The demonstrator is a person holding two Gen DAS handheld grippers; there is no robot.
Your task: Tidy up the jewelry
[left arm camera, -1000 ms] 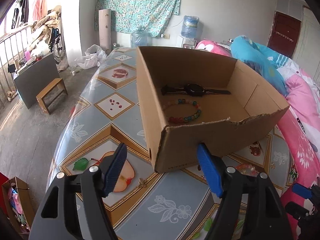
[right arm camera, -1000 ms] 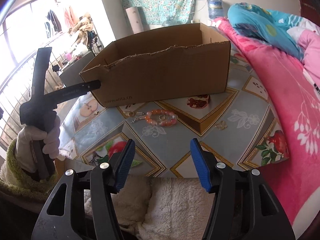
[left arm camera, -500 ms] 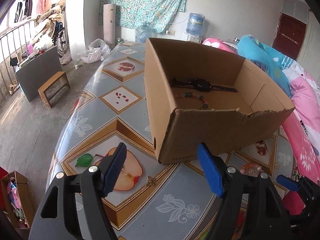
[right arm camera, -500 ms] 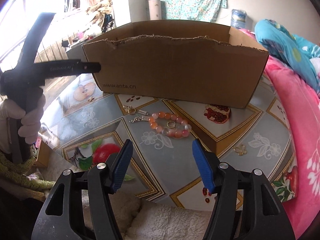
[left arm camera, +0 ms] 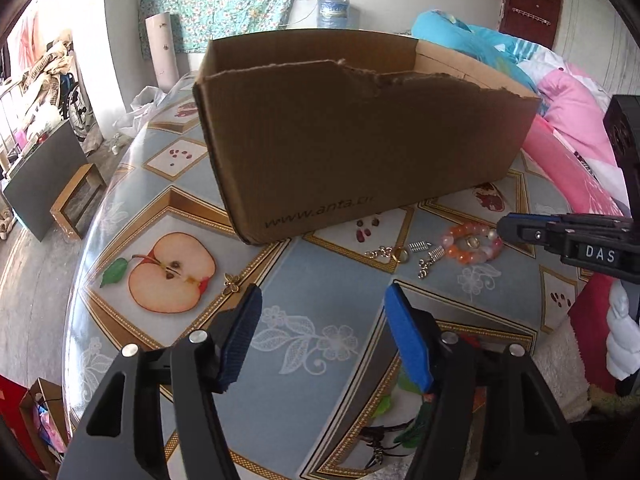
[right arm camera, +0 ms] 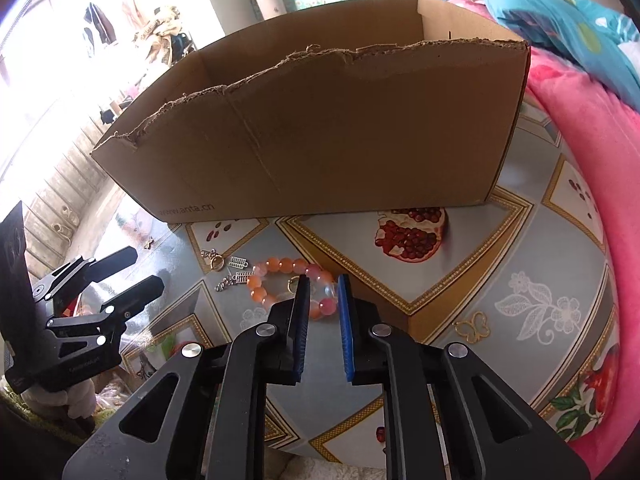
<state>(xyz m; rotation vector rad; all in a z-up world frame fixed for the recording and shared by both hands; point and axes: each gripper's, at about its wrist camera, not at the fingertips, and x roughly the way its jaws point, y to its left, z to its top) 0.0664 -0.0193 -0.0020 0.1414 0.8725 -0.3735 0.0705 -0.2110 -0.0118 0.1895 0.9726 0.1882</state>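
Jewelry lies loose on the tabletop, and the right gripper (right arm camera: 323,280) is down on the pink-and-orange bead bracelet (right arm camera: 280,280), its jaws closing with the bracelet's near beads between the blue pads; whether they press yet, I cannot tell. Beside the bracelet, a gold ring (right arm camera: 218,263) and small silver charms (right arm camera: 236,270) sit on the patterned tablecloth (right arm camera: 520,280). Over to the left gripper (left arm camera: 322,304): jaws closing too, nothing between them, hovering above bare cloth near the apple print (left arm camera: 172,272). Just behind everything stands the cardboard box (right arm camera: 320,120), top open with a ragged torn rim; its inside is hidden from both views. Right of the table a pink blanket (right arm camera: 592,160) crowds the edge; the left edge drops to open floor.
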